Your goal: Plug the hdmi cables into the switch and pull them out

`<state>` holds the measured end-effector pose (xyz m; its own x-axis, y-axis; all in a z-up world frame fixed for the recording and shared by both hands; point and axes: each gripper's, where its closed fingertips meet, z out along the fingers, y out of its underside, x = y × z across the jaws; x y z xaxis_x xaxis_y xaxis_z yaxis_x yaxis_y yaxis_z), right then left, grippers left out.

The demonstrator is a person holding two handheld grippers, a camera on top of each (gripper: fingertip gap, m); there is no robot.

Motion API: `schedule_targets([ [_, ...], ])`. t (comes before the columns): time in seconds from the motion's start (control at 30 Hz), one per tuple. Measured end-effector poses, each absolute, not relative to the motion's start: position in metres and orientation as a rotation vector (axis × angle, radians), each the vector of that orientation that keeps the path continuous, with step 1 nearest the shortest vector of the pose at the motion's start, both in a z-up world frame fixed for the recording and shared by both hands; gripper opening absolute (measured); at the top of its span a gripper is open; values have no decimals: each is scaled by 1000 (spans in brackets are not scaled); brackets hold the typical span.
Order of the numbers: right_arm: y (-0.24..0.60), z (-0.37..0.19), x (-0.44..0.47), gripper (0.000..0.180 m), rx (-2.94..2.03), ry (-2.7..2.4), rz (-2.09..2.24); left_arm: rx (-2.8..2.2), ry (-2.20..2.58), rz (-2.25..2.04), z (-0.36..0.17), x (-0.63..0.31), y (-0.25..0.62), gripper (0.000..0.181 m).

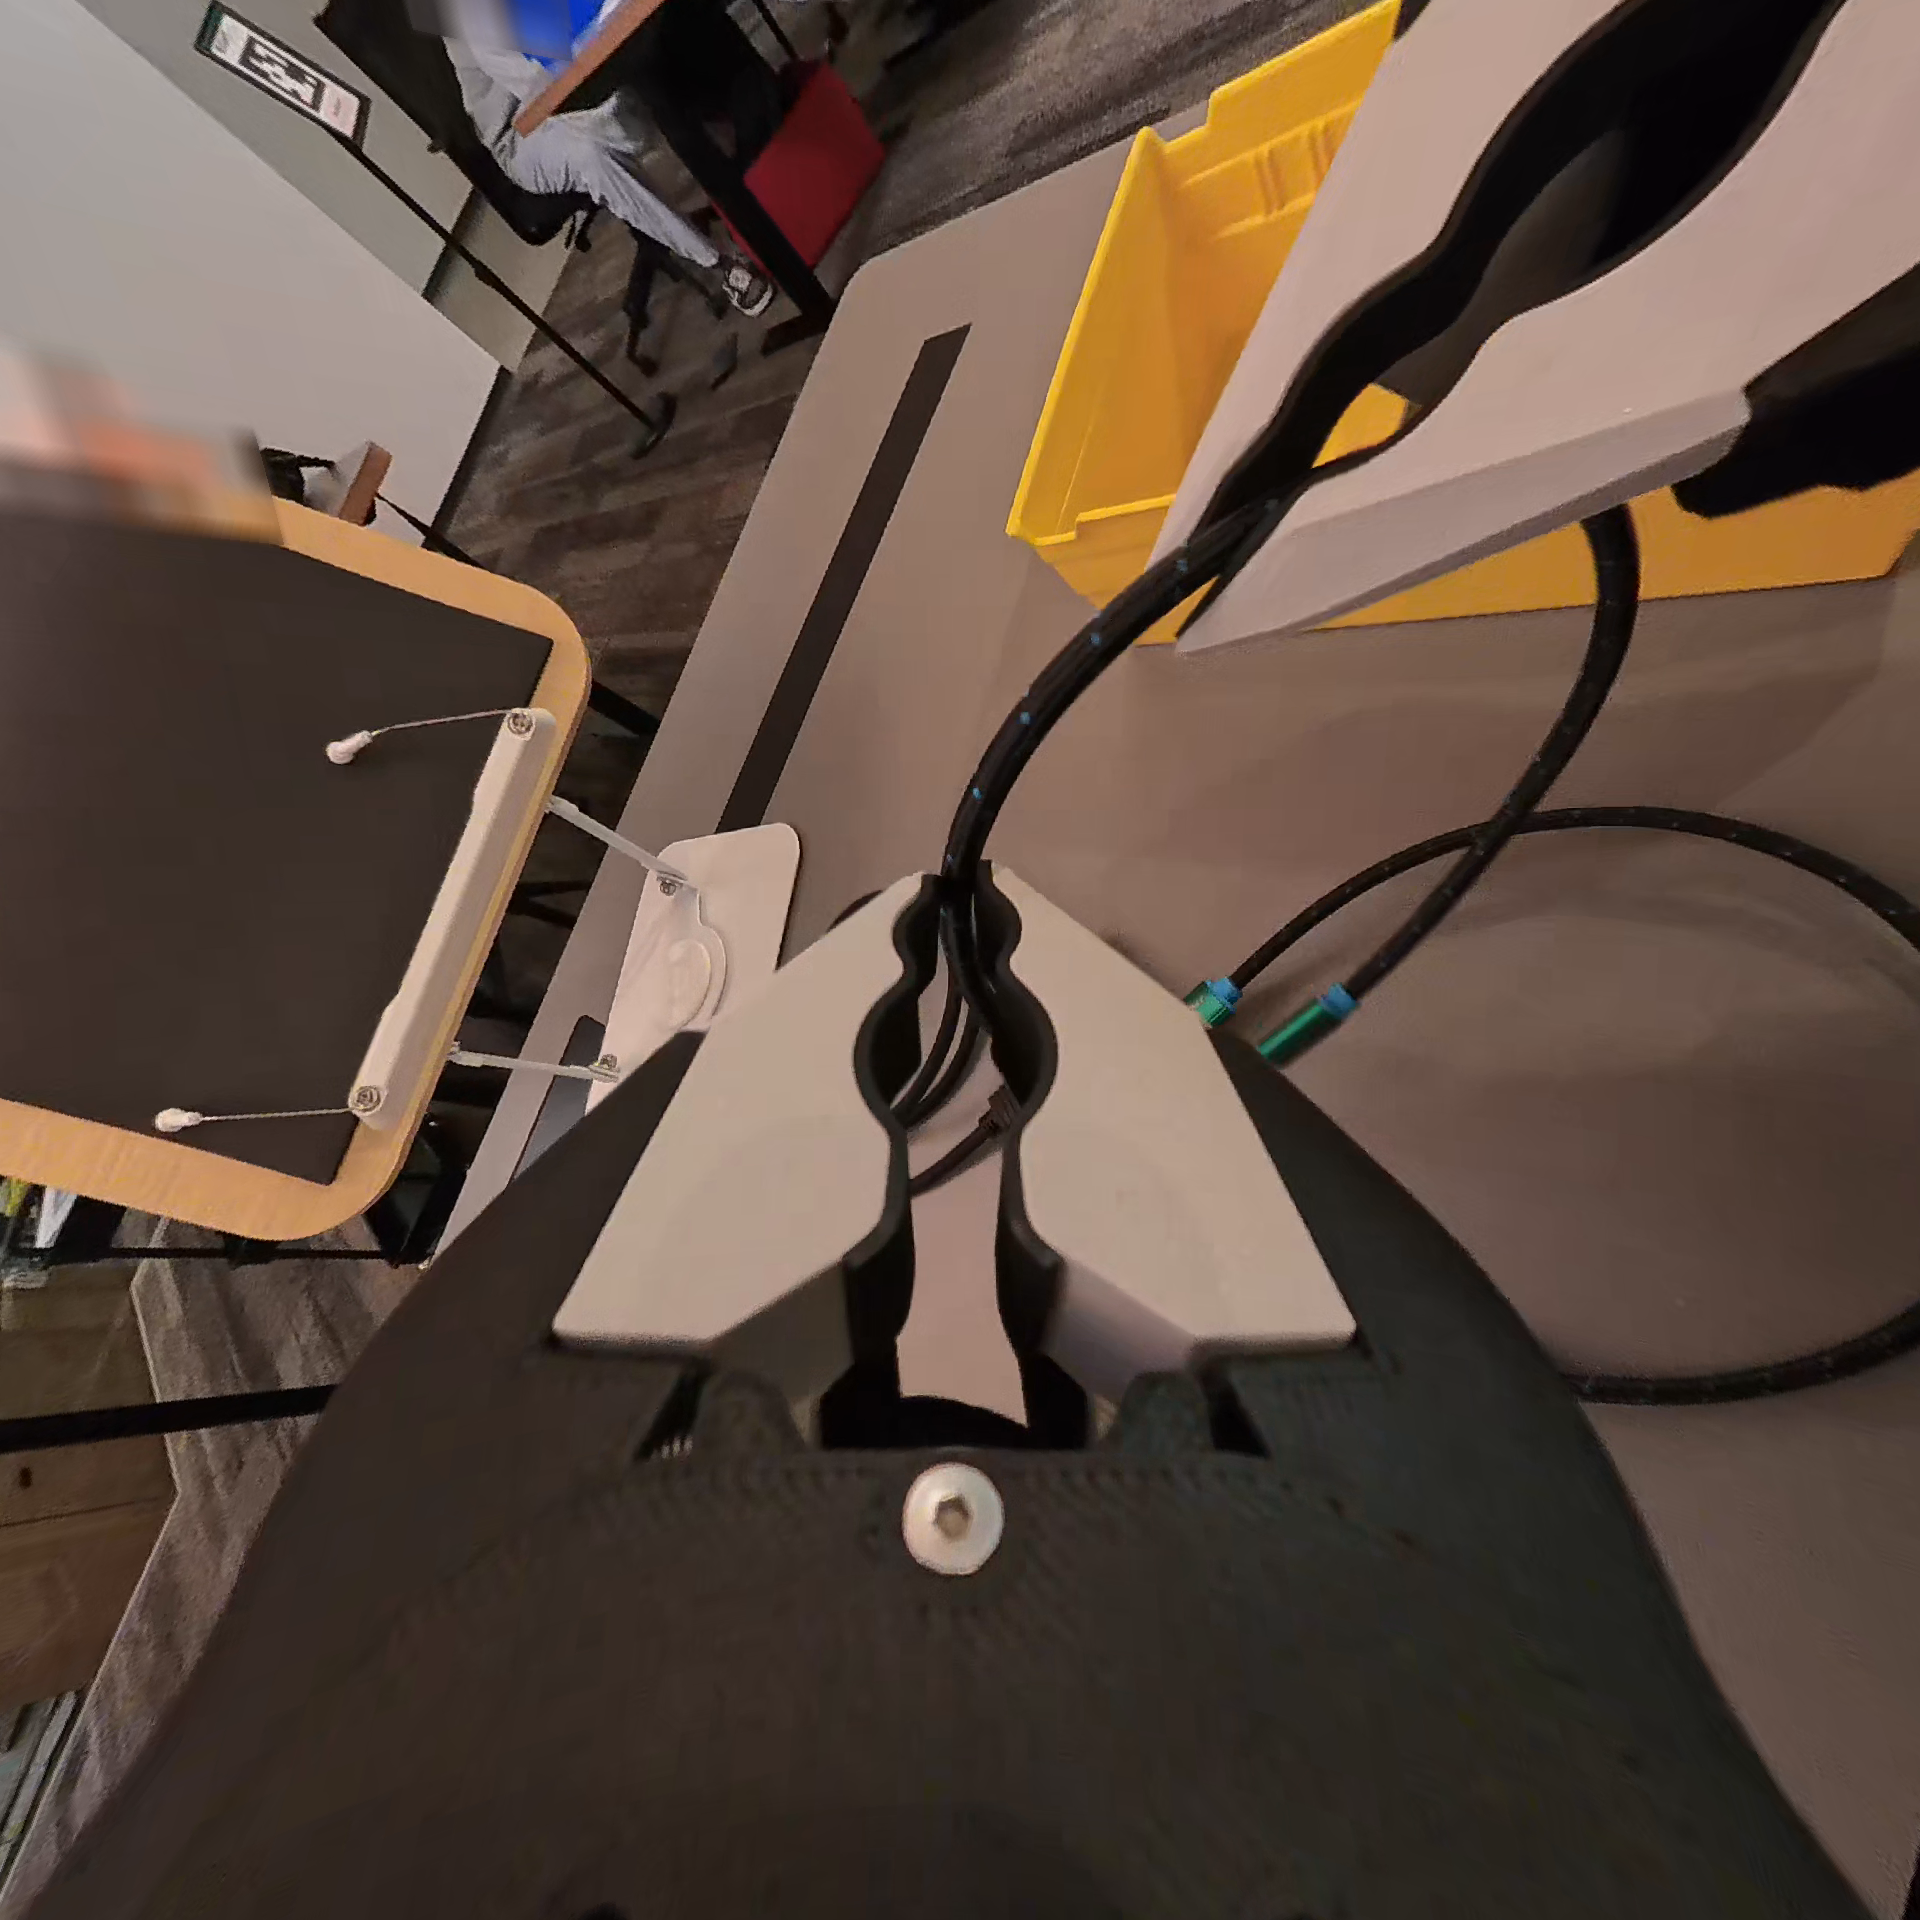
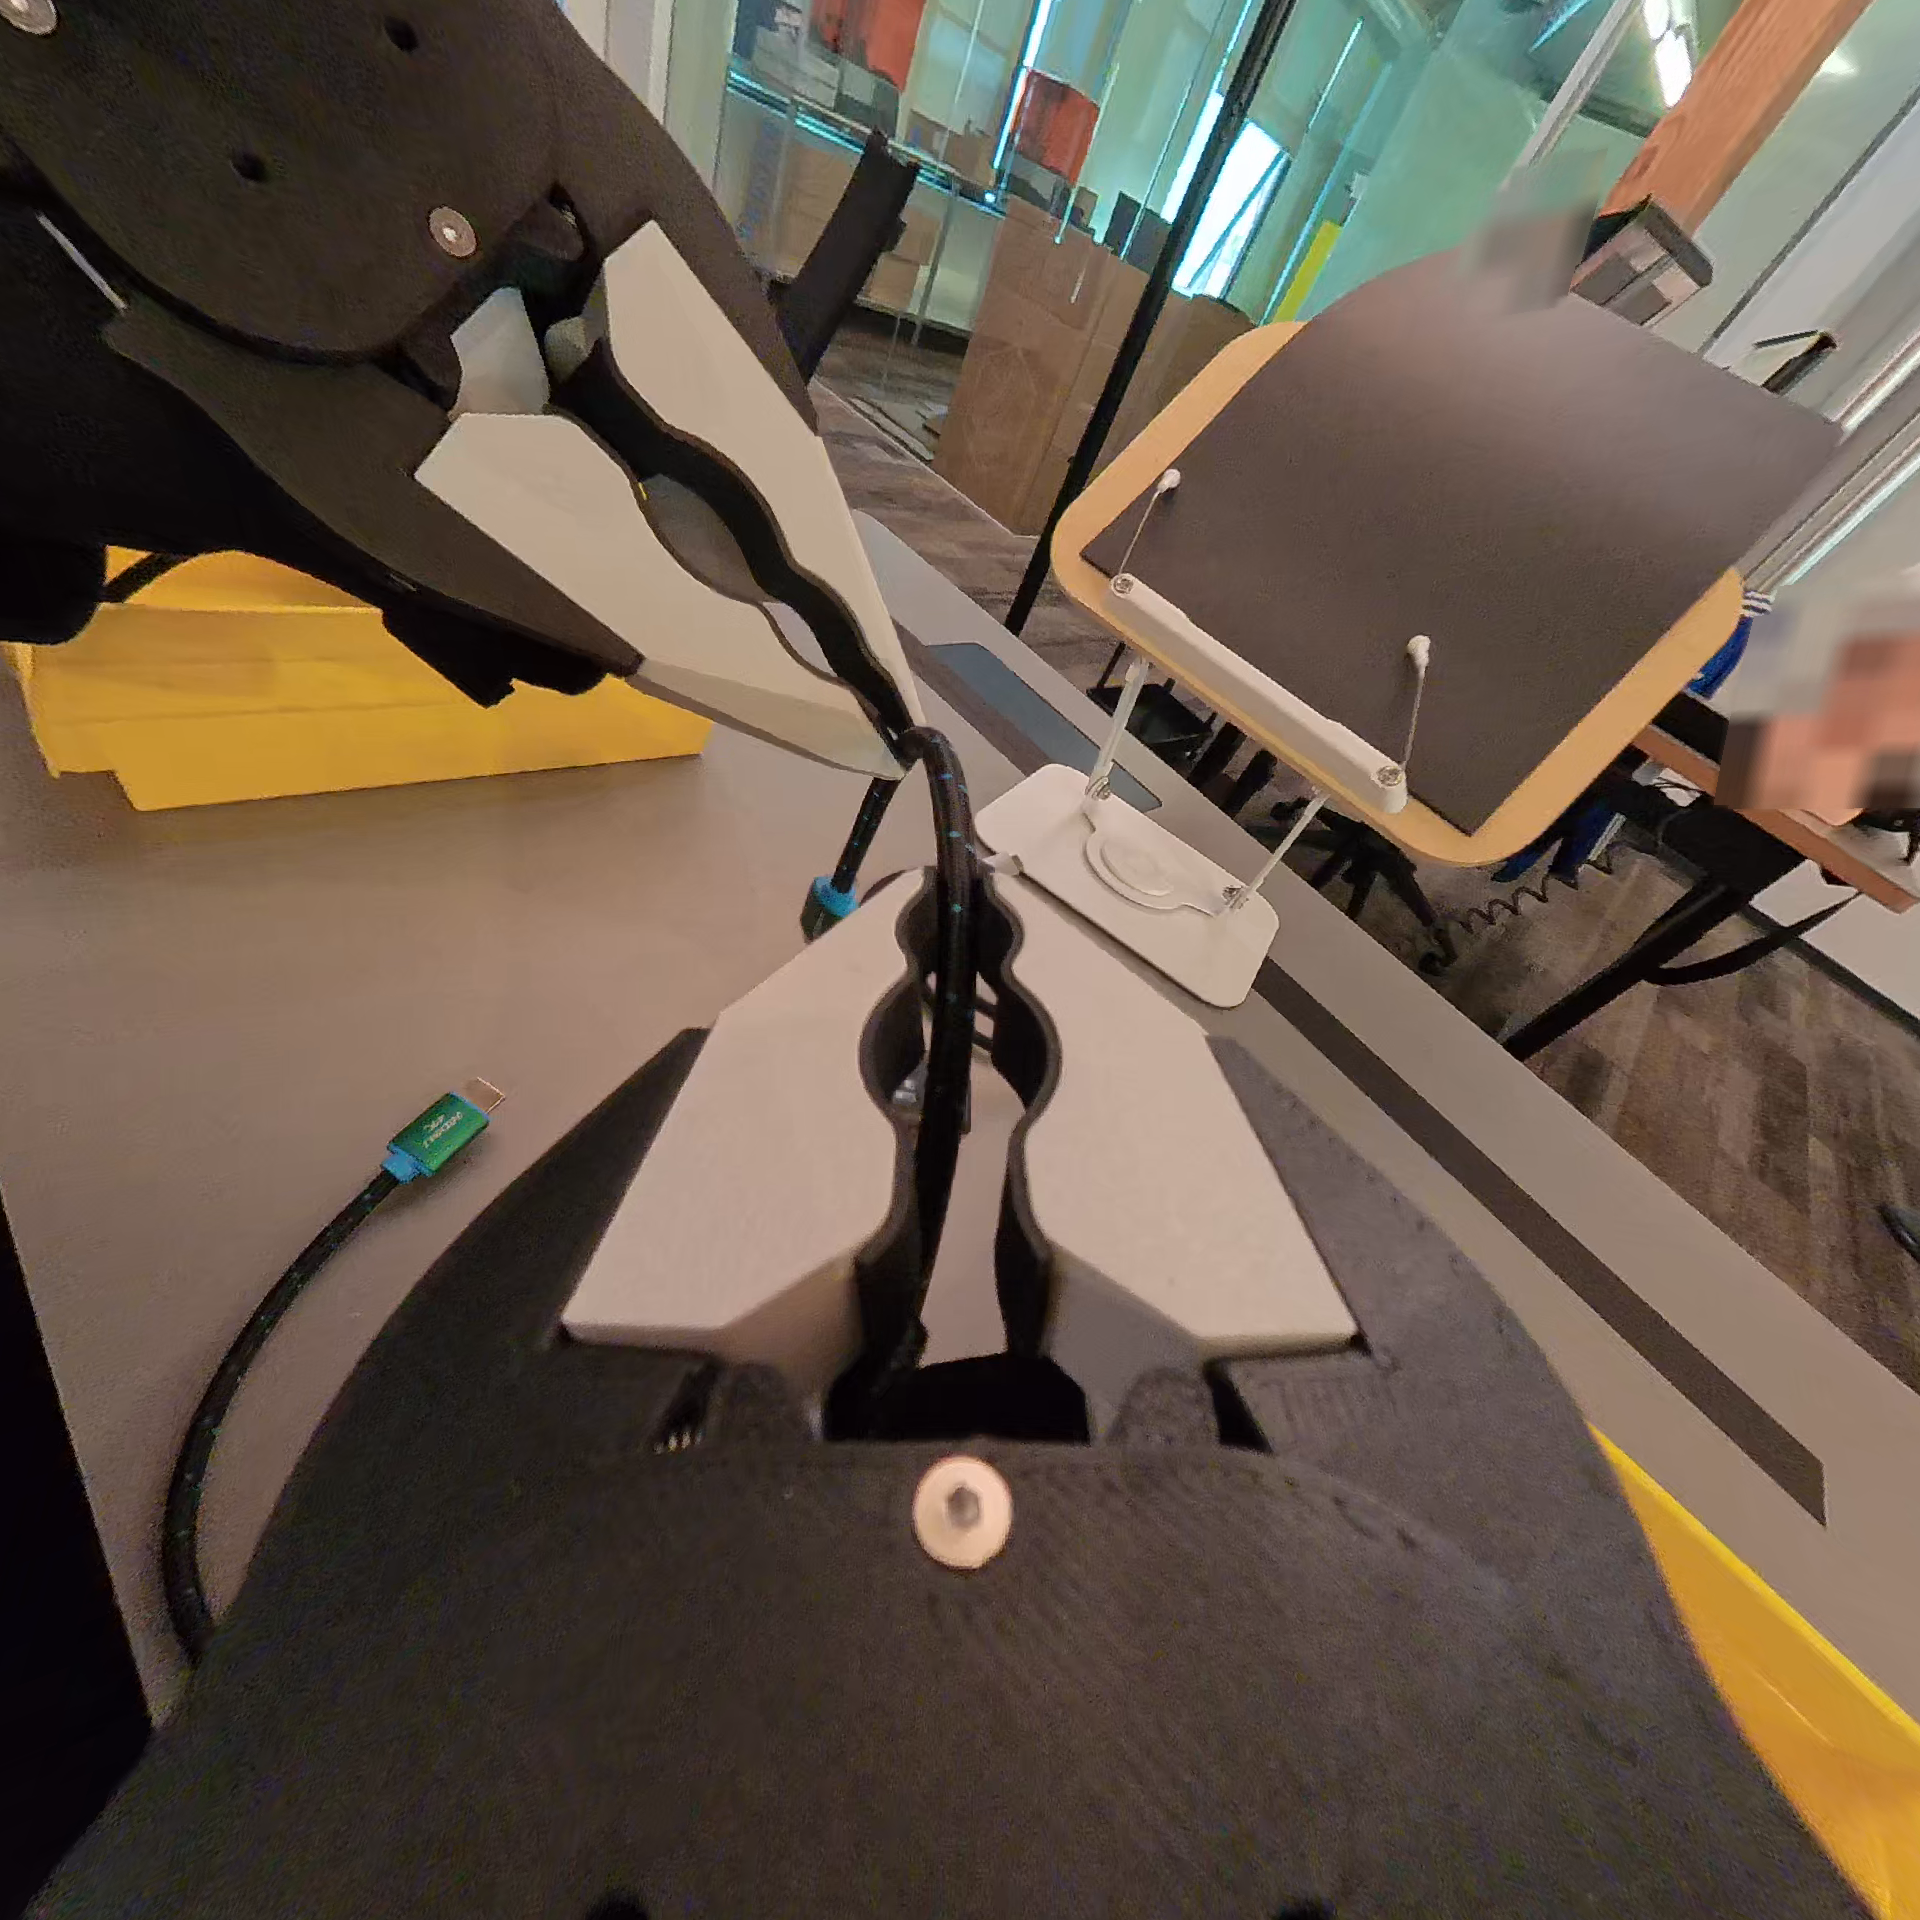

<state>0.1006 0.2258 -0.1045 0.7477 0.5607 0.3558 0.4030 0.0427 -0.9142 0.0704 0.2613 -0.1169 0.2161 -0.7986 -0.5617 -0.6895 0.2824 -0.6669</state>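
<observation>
Both grippers pinch the same black braided cable [image 1: 1049, 707] above the grey bench [image 1: 1558, 1091]. The left gripper [image 1: 954, 894] has its jaws pressed together on it at the tips, and thinner black wires show in the gap behind (maybe part of the switch, it is hard to see). The right gripper [image 2: 961, 894] also squeezes the cable. Two green plugs [image 1: 1294, 1029] lie free on the bench, near a yellow bin [image 1: 1174, 343] and a tilted dark board on a white stand [image 2: 1143, 894].
</observation>
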Motion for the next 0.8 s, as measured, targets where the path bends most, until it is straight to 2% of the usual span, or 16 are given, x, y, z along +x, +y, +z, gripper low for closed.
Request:
schedule_targets([
  [0.27,224,-93,104,2,-1551,-746,172,-1434,1466,-209,-108,73,260,6],
  [0.33,223,-90,105,2,-1543,-736,187,-1446,1441,-206,-106,69,264,21],
  [0.47,222,-83,110,2,-1528,-709,198,-1488,1368,-293,-105,57,267,37],
  [0.67,219,-74,114,2,-1501,-690,245,-1595,1398,-345,-141,46,269,46],
  [0.8,215,-69,113,2,-1484,-689,267,-1628,1448,-326,-166,48,270,43],
])
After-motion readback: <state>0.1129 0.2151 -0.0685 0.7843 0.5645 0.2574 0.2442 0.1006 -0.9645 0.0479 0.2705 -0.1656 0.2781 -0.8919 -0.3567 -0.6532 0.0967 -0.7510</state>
